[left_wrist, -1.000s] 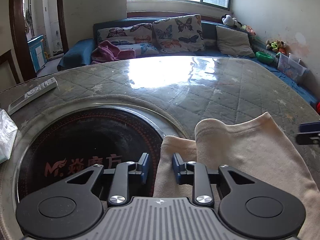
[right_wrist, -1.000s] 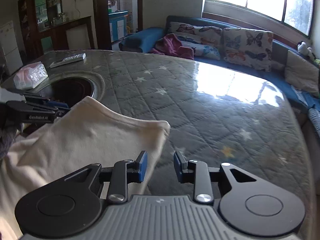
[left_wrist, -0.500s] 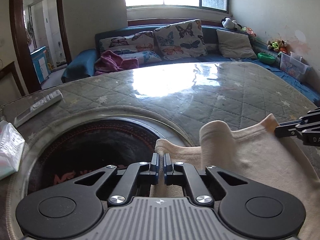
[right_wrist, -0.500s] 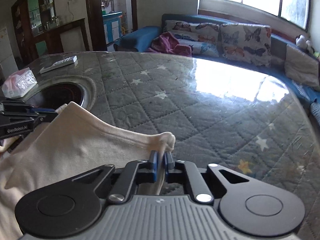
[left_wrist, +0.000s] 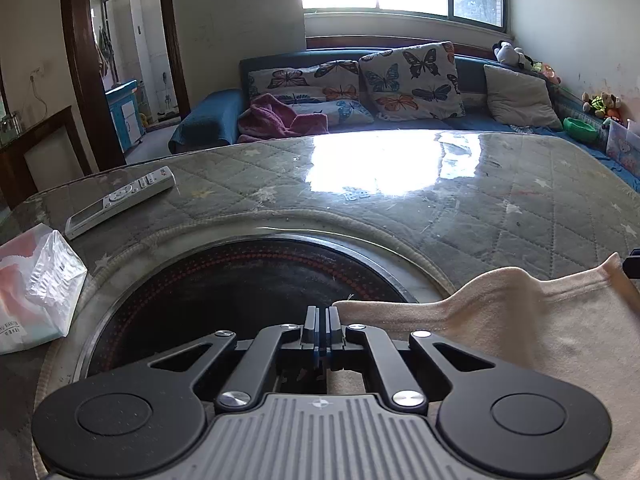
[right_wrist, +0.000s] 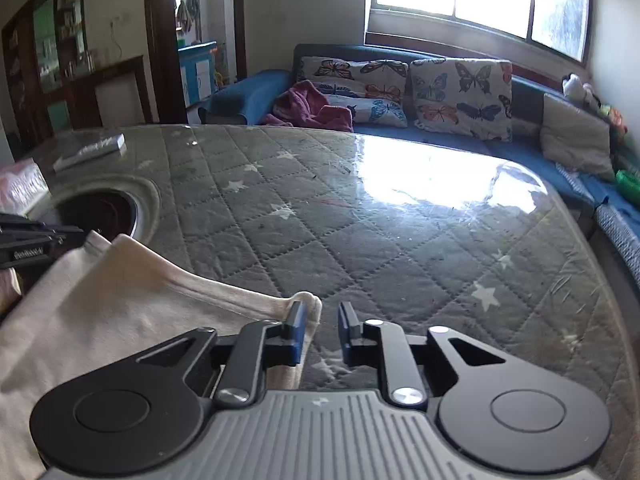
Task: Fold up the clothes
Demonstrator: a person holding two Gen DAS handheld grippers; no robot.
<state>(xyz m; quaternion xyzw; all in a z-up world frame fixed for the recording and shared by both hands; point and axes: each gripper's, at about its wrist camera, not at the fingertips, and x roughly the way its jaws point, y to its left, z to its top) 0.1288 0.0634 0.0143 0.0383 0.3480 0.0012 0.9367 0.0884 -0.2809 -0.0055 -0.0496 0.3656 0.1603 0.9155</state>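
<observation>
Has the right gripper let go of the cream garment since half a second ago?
Yes. The right gripper was shut on the cream garment corner; now its jaws stand apart, the corner beside its left finger, over the quilted table.

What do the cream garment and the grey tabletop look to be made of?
Cream garment: soft matte knit, probably cotton; it drapes and has a stitched hem. Grey tabletop: quilted star-print fabric under a glossy clear sheet, glass or plastic, judging by the window glare.
</observation>
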